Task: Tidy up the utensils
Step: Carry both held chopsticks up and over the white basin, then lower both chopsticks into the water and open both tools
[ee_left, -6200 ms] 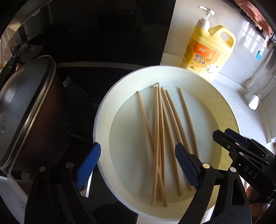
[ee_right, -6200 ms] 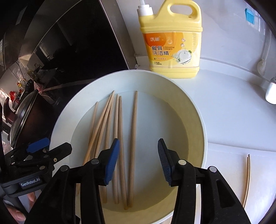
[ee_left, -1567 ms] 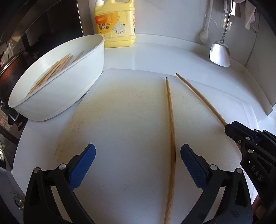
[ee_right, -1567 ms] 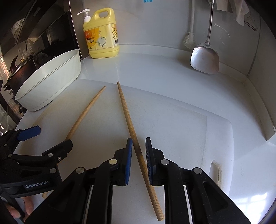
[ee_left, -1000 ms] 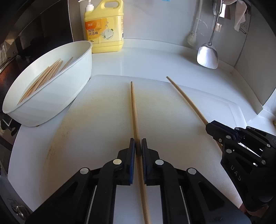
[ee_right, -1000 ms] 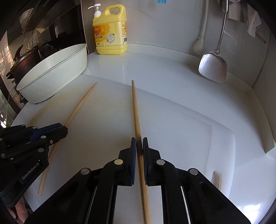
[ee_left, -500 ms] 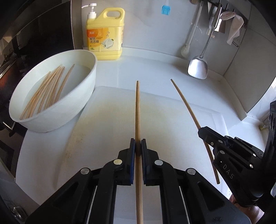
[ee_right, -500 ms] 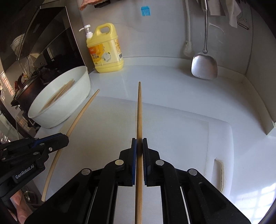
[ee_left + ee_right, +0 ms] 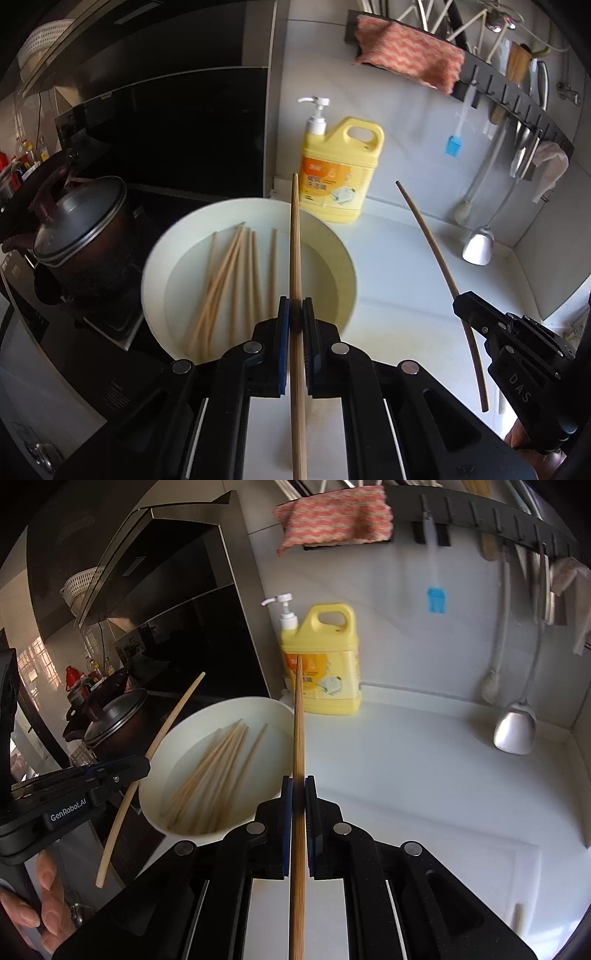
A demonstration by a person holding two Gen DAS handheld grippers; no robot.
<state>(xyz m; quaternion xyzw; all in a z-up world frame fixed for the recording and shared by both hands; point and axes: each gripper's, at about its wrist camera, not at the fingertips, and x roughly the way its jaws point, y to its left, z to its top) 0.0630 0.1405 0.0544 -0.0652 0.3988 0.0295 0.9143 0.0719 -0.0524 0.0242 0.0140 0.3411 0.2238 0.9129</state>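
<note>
A: We have one chopstick in each tool. The left gripper is pinching its chopstick between the blue pads, jaws pressed tight on the wood, and the right gripper has its own chopstick clamped the same way.

B: Both sticks are in the air, over the near side of the white basin, where the other chopsticks lie loose in water. The dish soap bottle stands just behind it.

A: Our guess is that the pair goes somewhere to be stored, perhaps up by the wall rack, though no holder shows clearly. So we carry them level and parallel.

B: Agreed. Each stick reaches well ahead of the pads, so a small twist of the wrist swings its tip widely. We should keep the tips clear of the soap pump and the pot lid.

A: And we keep the squeeze firm; thin, possibly wet wood could slide through the pads if we tilt them steeply.

B: Then we line both tips up before letting go.
</note>
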